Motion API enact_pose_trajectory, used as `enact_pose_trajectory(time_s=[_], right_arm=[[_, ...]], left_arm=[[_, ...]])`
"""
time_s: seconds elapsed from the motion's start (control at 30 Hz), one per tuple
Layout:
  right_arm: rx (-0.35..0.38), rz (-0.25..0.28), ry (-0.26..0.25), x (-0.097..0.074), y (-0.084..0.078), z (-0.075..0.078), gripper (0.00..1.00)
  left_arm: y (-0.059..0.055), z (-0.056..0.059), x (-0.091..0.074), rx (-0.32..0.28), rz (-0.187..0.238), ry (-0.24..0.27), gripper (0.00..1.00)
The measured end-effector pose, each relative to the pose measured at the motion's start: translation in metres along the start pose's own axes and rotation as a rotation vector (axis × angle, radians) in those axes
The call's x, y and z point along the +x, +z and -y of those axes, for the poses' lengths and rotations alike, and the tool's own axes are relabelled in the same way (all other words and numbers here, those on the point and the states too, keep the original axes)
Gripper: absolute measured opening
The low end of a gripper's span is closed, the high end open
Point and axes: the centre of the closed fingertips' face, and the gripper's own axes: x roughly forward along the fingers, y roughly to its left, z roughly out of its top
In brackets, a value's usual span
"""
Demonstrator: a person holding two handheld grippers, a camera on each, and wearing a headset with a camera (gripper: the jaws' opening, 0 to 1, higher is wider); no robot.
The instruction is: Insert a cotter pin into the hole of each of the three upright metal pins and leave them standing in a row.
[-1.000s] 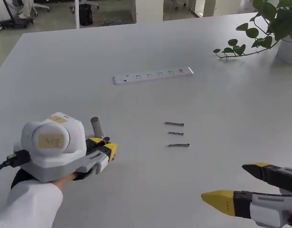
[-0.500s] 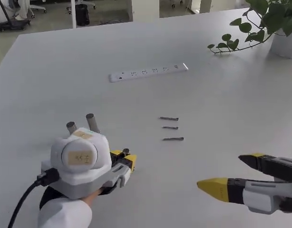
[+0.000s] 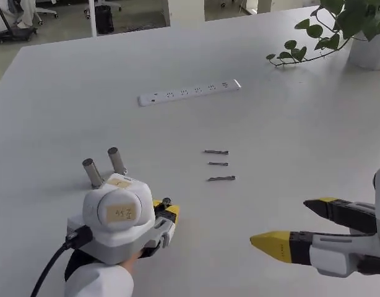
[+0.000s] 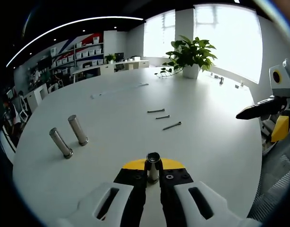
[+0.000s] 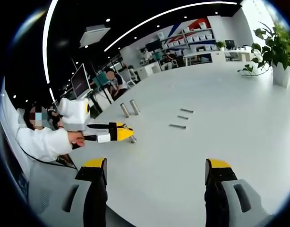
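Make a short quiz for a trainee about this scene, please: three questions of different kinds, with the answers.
1. True or false: the left tongs are shut on a metal pin.
2. How many cotter pins lie on the table? A: two. B: three. C: five.
3. Fill in the missing word: the right tongs are ____ and hold nothing.

Key: 1 true; 2 B; 3 open.
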Motion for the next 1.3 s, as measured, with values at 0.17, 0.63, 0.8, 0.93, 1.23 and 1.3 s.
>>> enact_pose_trajectory(time_s=[0.17, 0.63, 0.8, 0.93, 1.23, 1.3], right_arm=[[0.000, 0.005, 0.002, -0.001, 0.001, 0.000, 0.83], [-0.007, 0.016, 0.009, -0.001, 0.004, -0.004, 0.83], [-0.010, 0.021, 0.010, -0.002, 0.005, -0.004, 0.83], [-0.014, 0.026, 0.008, -0.004, 0.006, -0.004, 0.83], [-0.015, 0.031, 0.005, -0.007, 0.006, -0.004, 0.83], [-0.015, 0.030, 0.004, -0.007, 0.006, -0.004, 0.83]], left_arm=[[0.000, 0.000, 0.000, -0.012, 0.003, 0.008, 0.07], [-0.004, 0.008, -0.004, 0.040, -0.014, -0.023, 0.35], [0.010, 0.014, -0.014, 0.056, 0.037, -0.079, 0.39], [0.023, 0.016, -0.030, 0.054, 0.069, -0.115, 0.51], [0.025, 0.017, -0.060, 0.089, 0.070, -0.239, 0.82], [0.019, 0.017, -0.065, 0.086, 0.052, -0.264, 0.88]])
